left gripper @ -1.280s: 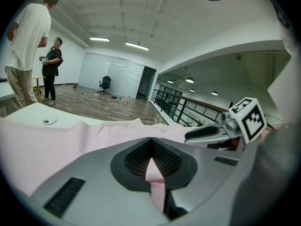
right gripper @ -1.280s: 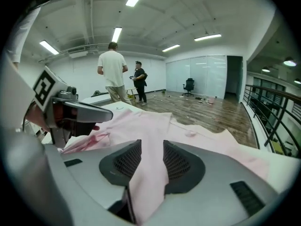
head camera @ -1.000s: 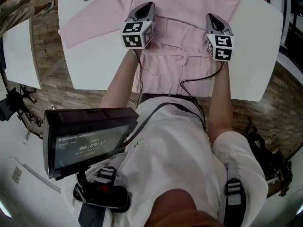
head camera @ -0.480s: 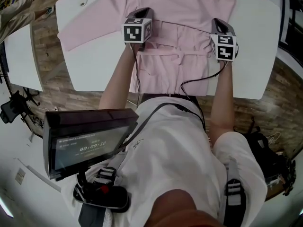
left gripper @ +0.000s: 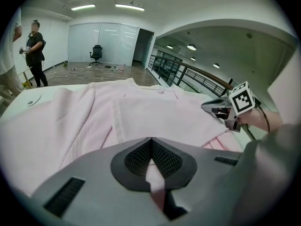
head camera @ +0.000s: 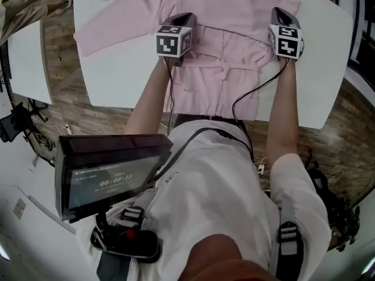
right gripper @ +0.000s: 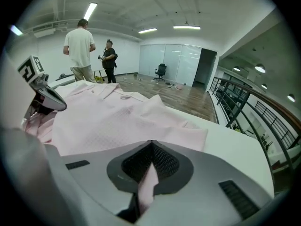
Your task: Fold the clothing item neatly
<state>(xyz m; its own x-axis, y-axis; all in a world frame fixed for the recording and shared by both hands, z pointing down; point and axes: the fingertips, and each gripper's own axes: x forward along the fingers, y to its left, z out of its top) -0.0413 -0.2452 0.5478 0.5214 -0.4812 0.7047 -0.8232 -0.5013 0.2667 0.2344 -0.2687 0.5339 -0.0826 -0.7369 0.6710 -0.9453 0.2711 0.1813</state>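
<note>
While both tongs are clenched on pink cloth, the broad white counter [head camera: 117, 75] beneath them has bare room outward of each, so a fold has space to land flat. The pink garment [head camera: 225, 4] lies spread on it, reaching ahead of both tongs and back behind them toward the person. One long sleeve [head camera: 111, 31] runs out beyond the left tongs [left gripper: 151, 142]. The left tongs grip a small pinch of the fabric, and the right tongs [right gripper: 150, 147] hold another at the garment's opposite side. I judge a fold to be in hand. To do it well, keep the two pinches level, move them together with the span between them lightly taut, and let go only once the folded edge lies square.
</note>
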